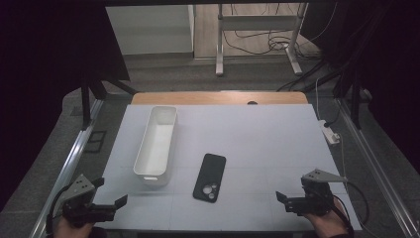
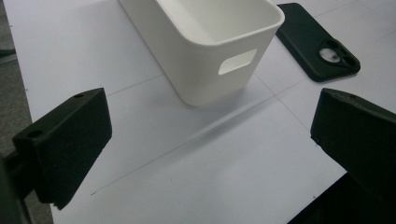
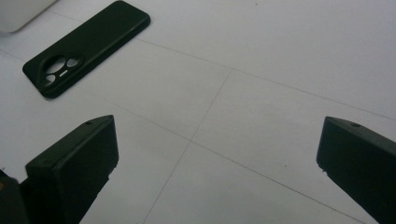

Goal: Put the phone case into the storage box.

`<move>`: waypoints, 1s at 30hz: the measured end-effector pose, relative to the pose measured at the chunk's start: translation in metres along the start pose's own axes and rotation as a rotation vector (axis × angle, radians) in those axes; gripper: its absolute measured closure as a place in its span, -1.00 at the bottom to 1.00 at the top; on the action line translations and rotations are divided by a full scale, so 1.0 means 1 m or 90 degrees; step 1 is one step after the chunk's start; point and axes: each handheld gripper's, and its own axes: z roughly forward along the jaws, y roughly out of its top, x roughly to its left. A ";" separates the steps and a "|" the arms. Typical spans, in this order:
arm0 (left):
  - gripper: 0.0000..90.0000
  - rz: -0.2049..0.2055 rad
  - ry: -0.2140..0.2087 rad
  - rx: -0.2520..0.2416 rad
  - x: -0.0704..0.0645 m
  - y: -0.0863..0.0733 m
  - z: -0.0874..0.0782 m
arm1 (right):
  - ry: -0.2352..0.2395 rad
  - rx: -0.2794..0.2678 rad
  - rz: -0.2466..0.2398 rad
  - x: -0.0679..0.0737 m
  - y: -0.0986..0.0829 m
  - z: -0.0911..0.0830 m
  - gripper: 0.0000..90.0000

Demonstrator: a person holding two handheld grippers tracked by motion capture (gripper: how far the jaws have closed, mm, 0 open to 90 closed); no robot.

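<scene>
A black phone case (image 1: 209, 177) lies flat on the white table top (image 1: 267, 144), camera cut-outs toward the near edge. Just left of it stands a long white bin (image 1: 157, 144), empty, with a handle slot in its near end. My left gripper (image 1: 110, 193) hovers open at the near left corner, pointing at the bin (image 2: 210, 51), with the case (image 2: 317, 42) beyond. My right gripper (image 1: 283, 201) is open at the near right, well to the right of the case (image 3: 88, 46). Nothing sits between the jaws of the left gripper (image 2: 210, 116) or the right gripper (image 3: 217, 130).
A wooden table edge (image 1: 218, 97) shows behind the white top. A white power strip (image 1: 331, 133) with a cable lies off the right side. Metal rails (image 1: 74, 153) run along both sides. Desk legs and cables stand on the floor at the back.
</scene>
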 end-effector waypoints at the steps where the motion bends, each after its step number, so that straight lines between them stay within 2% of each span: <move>1: -1.00 0.001 0.001 0.001 0.000 0.000 0.000 | 0.003 0.004 -0.001 0.000 0.000 0.000 -1.00; 18: -1.00 0.012 -0.006 0.006 -0.001 0.000 0.001 | 0.002 -0.005 -0.003 0.001 0.000 -0.001 -1.00; 30: -0.99 0.018 -0.012 0.009 -0.002 0.001 0.001 | 0.013 -0.001 -0.019 0.002 0.000 -0.001 -1.00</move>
